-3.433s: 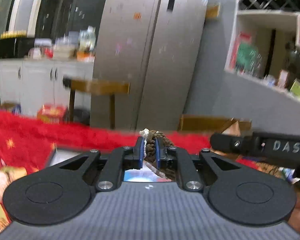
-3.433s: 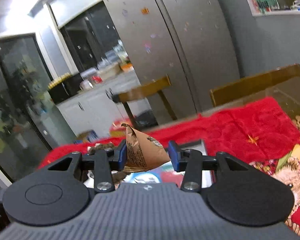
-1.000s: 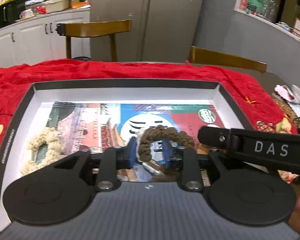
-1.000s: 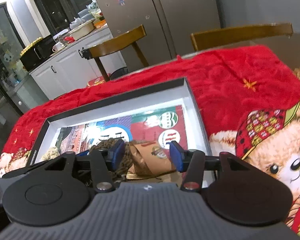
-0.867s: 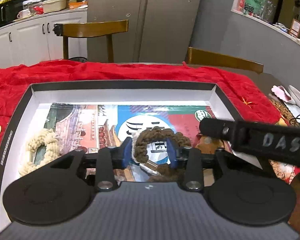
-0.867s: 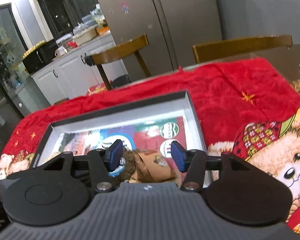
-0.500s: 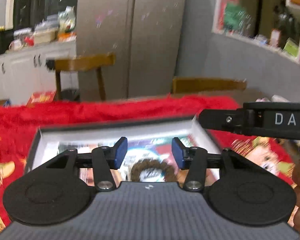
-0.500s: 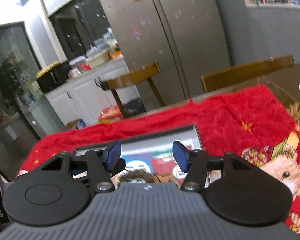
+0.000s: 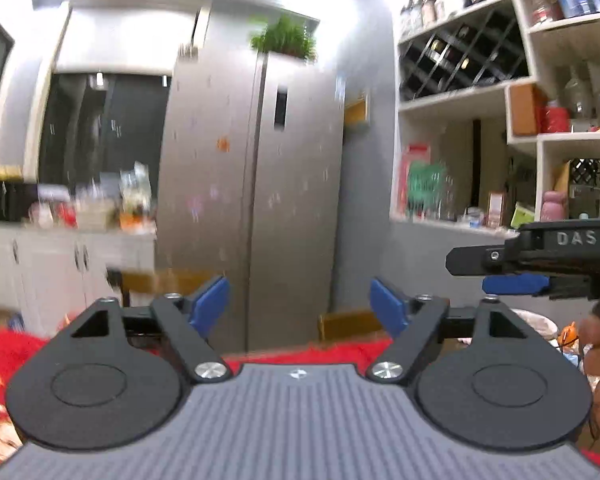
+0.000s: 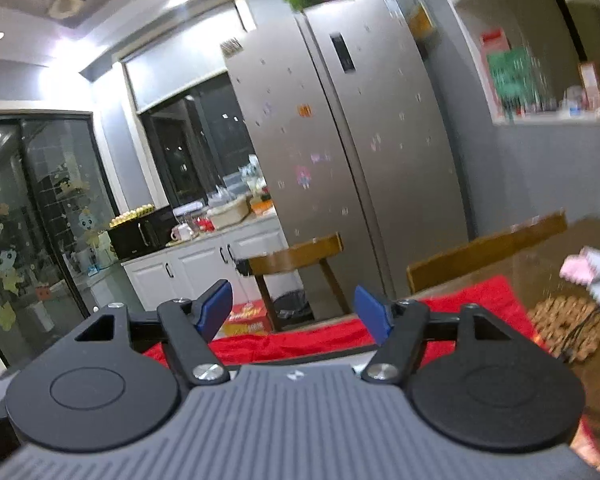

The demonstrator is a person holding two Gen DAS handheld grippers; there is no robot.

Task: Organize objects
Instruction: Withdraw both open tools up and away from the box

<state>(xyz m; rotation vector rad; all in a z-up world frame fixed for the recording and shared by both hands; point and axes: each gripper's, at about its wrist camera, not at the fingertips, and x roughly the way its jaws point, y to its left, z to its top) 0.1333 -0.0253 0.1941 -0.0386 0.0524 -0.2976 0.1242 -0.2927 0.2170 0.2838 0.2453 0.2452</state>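
Looking along your left hand-held gripper (image 9: 300, 308), you have its jaws spread wide after just opening, with nothing between the blue pads (image 9: 209, 305); only the fridge (image 9: 256, 200) and a chair (image 9: 168, 280) sit beyond them. Your right hand-held gripper (image 9: 512, 276) crosses the right edge of this view, level with the left one and close beside it, so the plain risk is the two tools knocking together if you swing either one inward without looking. A strip of red cloth (image 9: 320, 350) shows just above the tool body, but the box and the things you are sorting are hidden below the frame, so you cannot check from here how they lie. The picture is smeared, which suggests fast motion; reaching down again at that pace could make you miss or clip the box wall. Turning to the right wrist view, that hand-held gripper (image 10: 296, 310) is also spread, its jaws having just been opening, and it is empty. A dark edge (image 10: 324, 352) below the pads is probably the box rim on the cloth (image 10: 300, 342); its contents are out of sight. At the right, a woven mat (image 10: 566, 330) with a cord over it lies on the bare counter (image 10: 548, 268), with a pink thing (image 10: 580, 268) near it: likely the next items, and the cord could snag a finger.
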